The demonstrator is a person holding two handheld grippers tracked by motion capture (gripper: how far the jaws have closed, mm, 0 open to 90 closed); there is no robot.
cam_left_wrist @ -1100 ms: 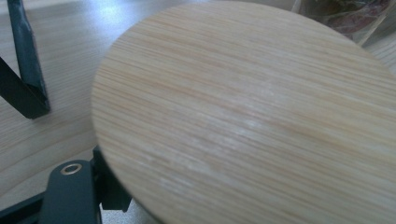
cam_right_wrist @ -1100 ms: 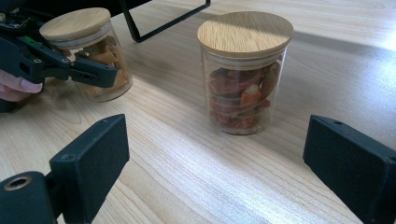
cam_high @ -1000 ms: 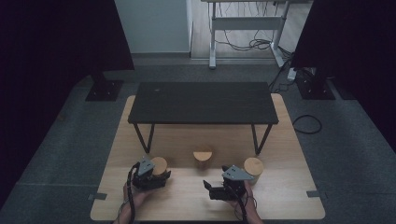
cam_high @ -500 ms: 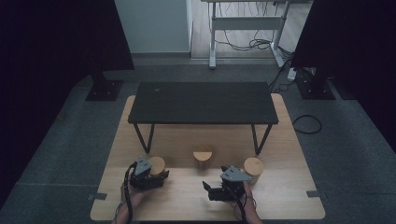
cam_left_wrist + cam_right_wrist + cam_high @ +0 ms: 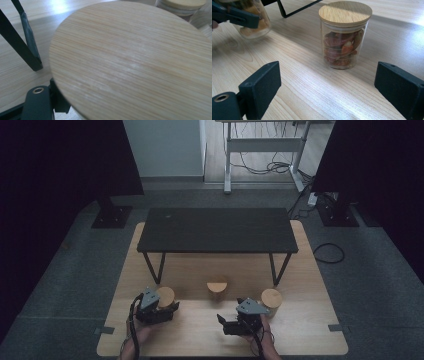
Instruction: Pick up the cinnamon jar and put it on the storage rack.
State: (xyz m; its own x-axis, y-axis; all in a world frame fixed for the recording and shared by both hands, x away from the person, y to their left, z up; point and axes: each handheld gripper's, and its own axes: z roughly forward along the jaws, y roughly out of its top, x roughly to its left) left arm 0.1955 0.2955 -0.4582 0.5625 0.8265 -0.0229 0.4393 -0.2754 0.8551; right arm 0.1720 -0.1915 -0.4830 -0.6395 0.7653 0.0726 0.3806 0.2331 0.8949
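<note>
Three glass jars with round wooden lids stand in a row on a pale wooden board [image 5: 200, 340]. My left gripper [image 5: 162, 309] is shut on the left jar [image 5: 165, 296]. Its lid [image 5: 135, 60] looms close in the left gripper view, and one black jaw shows below it at the left. In the right gripper view that jar [image 5: 253, 23] has a black jaw across its glass. My right gripper [image 5: 329, 75] is open with nothing between its jaws. It points at the middle jar [image 5: 342, 37], which holds reddish dried pieces and stands a little beyond the jaws.
The third jar [image 5: 271, 297] stands just right of my right gripper [image 5: 223, 322]. A low black table [image 5: 217, 230] spans the board behind the jars, its thin legs [image 5: 150, 267] coming down close to them. Dark carpet [image 5: 380, 285] surrounds the board.
</note>
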